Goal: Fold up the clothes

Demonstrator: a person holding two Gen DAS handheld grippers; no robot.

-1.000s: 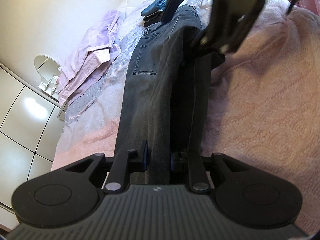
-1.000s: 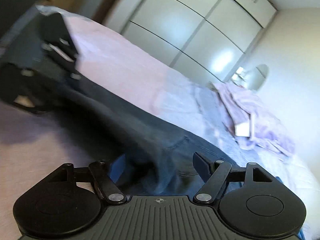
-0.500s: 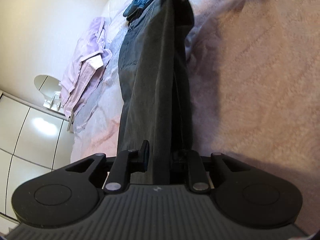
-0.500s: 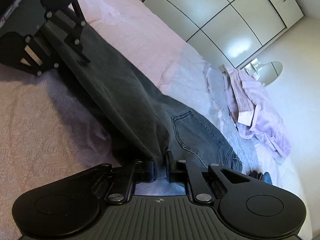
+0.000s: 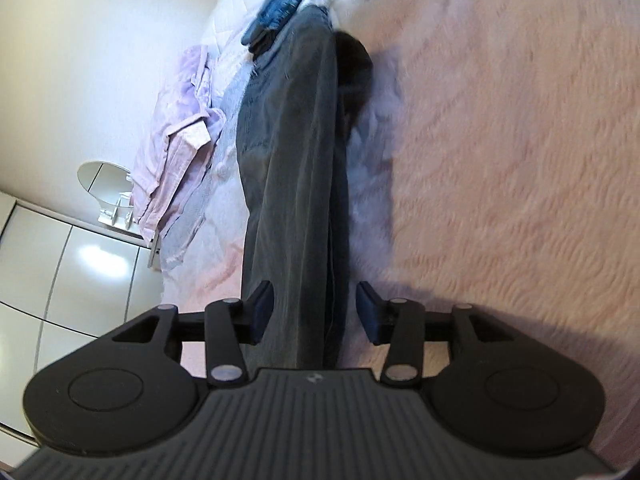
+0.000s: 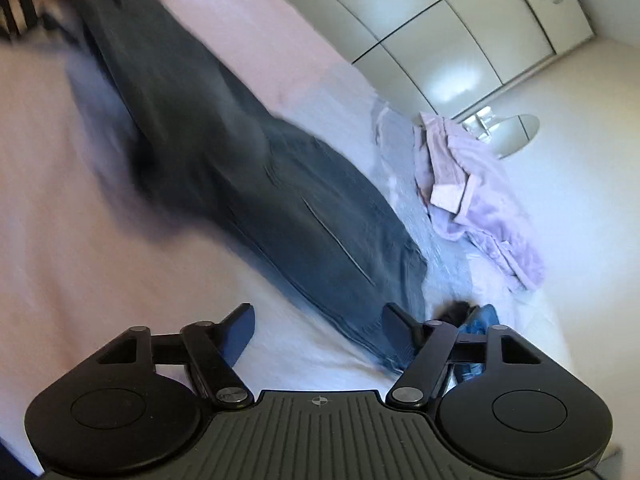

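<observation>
one pair of dark grey denim jeans (image 5: 292,184) lies long and narrow, folded lengthwise, on a pink textured bedspread (image 5: 500,160). left gripper (image 5: 314,312): jaws apart, the leg end lying between the fingers, contact not discernible. right gripper (image 6: 318,330): jaws apart, the waist end just beside its right finger (image 6: 402,326). one crumpled lilac garment (image 6: 480,192) and one blue denim item (image 5: 280,8) lie beyond the jeans.
</observation>
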